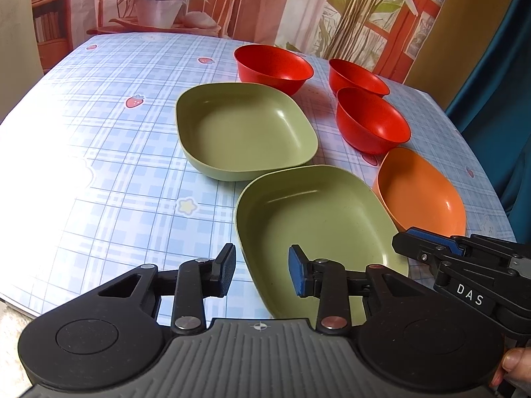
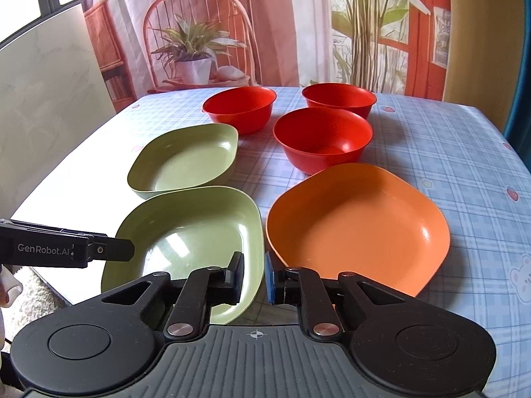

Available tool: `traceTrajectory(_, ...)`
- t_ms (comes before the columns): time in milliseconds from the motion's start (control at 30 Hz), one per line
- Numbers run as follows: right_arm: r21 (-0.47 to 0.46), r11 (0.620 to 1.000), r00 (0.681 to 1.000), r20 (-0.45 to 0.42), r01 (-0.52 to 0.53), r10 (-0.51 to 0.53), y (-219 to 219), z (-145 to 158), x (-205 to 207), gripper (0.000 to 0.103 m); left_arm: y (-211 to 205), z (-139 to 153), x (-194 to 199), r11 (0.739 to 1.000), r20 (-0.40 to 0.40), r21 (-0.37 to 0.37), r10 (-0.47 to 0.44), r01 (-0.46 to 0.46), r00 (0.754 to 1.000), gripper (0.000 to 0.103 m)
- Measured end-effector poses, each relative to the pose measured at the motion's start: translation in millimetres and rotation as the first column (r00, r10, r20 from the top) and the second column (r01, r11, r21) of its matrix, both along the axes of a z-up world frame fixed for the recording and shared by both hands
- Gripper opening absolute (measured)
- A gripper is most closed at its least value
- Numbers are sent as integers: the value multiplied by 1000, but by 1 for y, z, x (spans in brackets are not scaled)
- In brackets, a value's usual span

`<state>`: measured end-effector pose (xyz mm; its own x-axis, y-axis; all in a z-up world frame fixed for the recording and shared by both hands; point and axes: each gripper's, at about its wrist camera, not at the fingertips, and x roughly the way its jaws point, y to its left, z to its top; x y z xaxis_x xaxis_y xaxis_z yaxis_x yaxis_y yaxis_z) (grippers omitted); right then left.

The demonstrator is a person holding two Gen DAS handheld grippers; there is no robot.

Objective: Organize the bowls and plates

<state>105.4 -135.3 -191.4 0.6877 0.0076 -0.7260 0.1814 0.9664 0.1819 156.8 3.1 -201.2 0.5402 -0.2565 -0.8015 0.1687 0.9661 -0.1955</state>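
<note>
Two green square plates lie on the table, a near one [image 1: 318, 229] [image 2: 199, 232] and a far one [image 1: 245, 129] [image 2: 186, 162]. An orange plate [image 1: 421, 189] [image 2: 358, 222] lies to the right of the near green one. Three red bowls [image 1: 275, 66] [image 1: 358, 74] [image 1: 371, 119] [image 2: 242, 106] [image 2: 338, 98] [image 2: 322, 139] stand behind them. My left gripper [image 1: 262, 270] is open and empty, its fingers astride the near green plate's left rim. My right gripper [image 2: 254, 277] is open a little and empty, above the gap between the near green plate and the orange plate.
The table has a blue checked cloth [image 1: 99, 165] [image 2: 464, 165]. Its near edge [image 1: 20, 301] runs just in front of the grippers. A backdrop with a printed chair and potted plant [image 2: 195, 56] hangs behind the table. A blue curtain [image 1: 497, 99] is at the right.
</note>
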Motion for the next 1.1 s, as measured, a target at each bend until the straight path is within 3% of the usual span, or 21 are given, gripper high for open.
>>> traceTrajectory(600,44,999,1000,-28,10,-9,-6,-13,8,11,0,-8,5,1000,-28,-10,-6,6,1000,31)
traceTrajectory(1100,34,999,1000,1,-5,5,-2,-6,7,8,0,1,2,1000,1,20,-7,7,1000,29)
